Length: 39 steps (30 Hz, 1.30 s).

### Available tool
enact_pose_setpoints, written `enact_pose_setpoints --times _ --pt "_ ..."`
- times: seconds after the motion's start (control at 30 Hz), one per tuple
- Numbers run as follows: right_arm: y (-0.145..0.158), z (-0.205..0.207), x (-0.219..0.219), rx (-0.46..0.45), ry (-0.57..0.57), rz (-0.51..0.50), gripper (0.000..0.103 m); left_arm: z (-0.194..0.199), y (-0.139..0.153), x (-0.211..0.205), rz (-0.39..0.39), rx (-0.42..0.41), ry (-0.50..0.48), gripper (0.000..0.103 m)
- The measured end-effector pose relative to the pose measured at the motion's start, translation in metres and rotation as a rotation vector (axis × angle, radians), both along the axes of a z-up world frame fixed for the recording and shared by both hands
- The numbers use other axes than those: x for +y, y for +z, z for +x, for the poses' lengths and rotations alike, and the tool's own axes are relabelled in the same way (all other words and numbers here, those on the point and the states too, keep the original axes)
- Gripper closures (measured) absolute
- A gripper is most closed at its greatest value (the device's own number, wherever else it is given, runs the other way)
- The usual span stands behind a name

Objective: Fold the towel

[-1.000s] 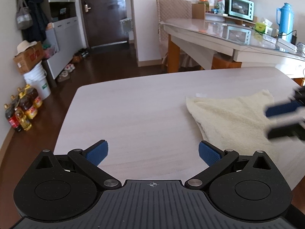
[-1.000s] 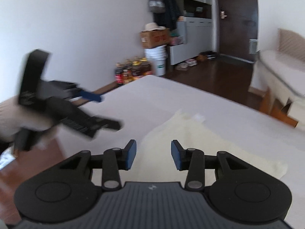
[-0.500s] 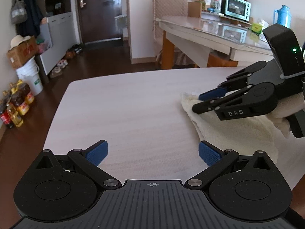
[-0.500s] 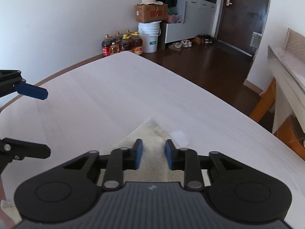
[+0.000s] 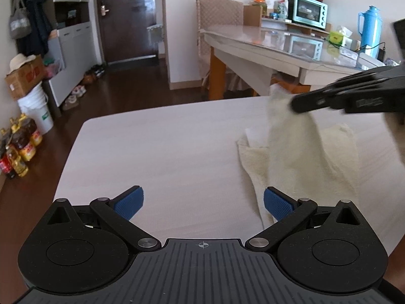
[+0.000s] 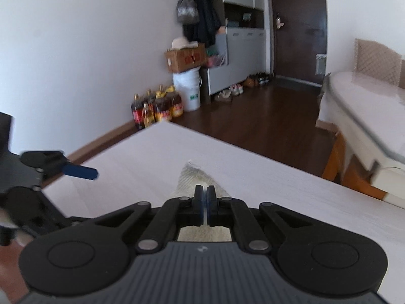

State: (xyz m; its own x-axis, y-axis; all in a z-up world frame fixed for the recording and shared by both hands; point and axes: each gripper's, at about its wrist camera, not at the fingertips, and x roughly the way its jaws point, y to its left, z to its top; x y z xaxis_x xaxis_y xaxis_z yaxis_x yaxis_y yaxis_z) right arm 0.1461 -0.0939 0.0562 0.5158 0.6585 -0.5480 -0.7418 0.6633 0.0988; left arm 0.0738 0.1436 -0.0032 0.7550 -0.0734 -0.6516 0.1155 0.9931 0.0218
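R gripper [image 6: 205, 202]: jaws clenched on a corner of the cream towel [image 6: 195, 177], blue pads pressed together w/ cloth pinched between. In the right wrist view the towel tip pokes out past the fingertips toward 12 o'clock, and more cloth shows below the jaws at 6 o'clock, under the linkage.

In the left wrist view the same R gripper [image 5: 295, 106] comes in from 3 o'clock, blurred, holding the pinched corner up off the table; the towel [image 5: 303, 157] hangs from it in a tall peak, the rest lying flat on the table toward 4 o'clock. A small white tag sits on the flat part at the towel's far-left edge.

L gripper [image 5: 202, 200]: jaws released, spread wide, nothing between the blue pads [image 5: 130, 200]. The right pad sits just over the near edge of the towel; the left pad is over bare tabletop. In the right wrist view the L gripper [image 6: 83, 172] shows at 9 o'clock, blurred, one blue pad sticking out, well apart from the towel tip.

Table [image 5: 152, 157]: pale wood-grain top, rounded corner at 10 o'clock.

Beyond: dark wood floor, bottles of oil [image 5: 17, 152] at 9 o'clock by the wall, white bucket [image 5: 38, 109] w/ cardboard box on it, dark door at 12, second table [image 5: 265, 48] w/ a teal oven and blue thermos at 1–2 o'clock.
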Motion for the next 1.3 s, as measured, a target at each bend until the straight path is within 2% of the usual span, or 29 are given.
enact_pose_setpoints --times 0.23,0.4,0.53,0.57,0.67,0.73,0.9,0.93,0.97,1.0,1.03,1.2,1.3 --pt "-0.003 -0.055 -0.055 0.011 0.013 -0.025 0.100 0.011 0.002 -0.029 0.029 -0.005 -0.112 0.000" --pt "-0.015 -0.071 -0.063 -0.036 0.022 -0.128 0.098 0.018 -0.007 -0.060 0.038 0.026 -0.248 0.000" --pt "-0.024 -0.083 -0.069 -0.077 0.029 -0.214 0.068 0.014 -0.013 -0.082 0.073 0.049 -0.330 0.000" --pt "-0.027 -0.086 -0.070 -0.087 0.031 -0.235 0.064 0.012 -0.014 -0.086 0.074 0.052 -0.347 0.000" --pt "-0.025 -0.085 -0.066 -0.111 0.035 -0.260 0.062 0.007 -0.017 -0.092 0.084 0.061 -0.376 0.000" --pt "-0.025 -0.080 -0.064 -0.115 0.043 -0.269 0.062 0.003 -0.019 -0.094 0.091 0.063 -0.388 0.000" --pt "-0.031 -0.050 -0.061 -0.017 0.081 -0.225 0.064 -0.005 -0.022 -0.093 0.075 0.063 -0.381 0.000" --pt "-0.033 -0.047 -0.060 0.002 0.096 -0.222 0.068 -0.006 -0.021 -0.092 0.071 0.061 -0.379 0.000" --pt "-0.036 -0.043 -0.058 0.023 0.115 -0.221 0.084 -0.007 -0.019 -0.090 0.067 0.057 -0.374 0.000" --pt "-0.038 -0.042 -0.057 0.036 0.130 -0.223 0.096 -0.008 -0.017 -0.087 0.062 0.053 -0.368 0.000" --pt "-0.038 -0.043 -0.058 0.034 0.139 -0.224 0.099 -0.010 -0.013 -0.083 0.054 0.051 -0.358 0.000" --pt "-0.026 -0.059 -0.064 -0.012 0.164 -0.202 0.099 -0.025 0.004 -0.061 0.106 0.043 -0.360 0.000" --pt "-0.013 -0.078 -0.081 -0.044 0.162 -0.159 0.099 -0.046 0.011 -0.049 0.143 0.041 -0.424 0.000"
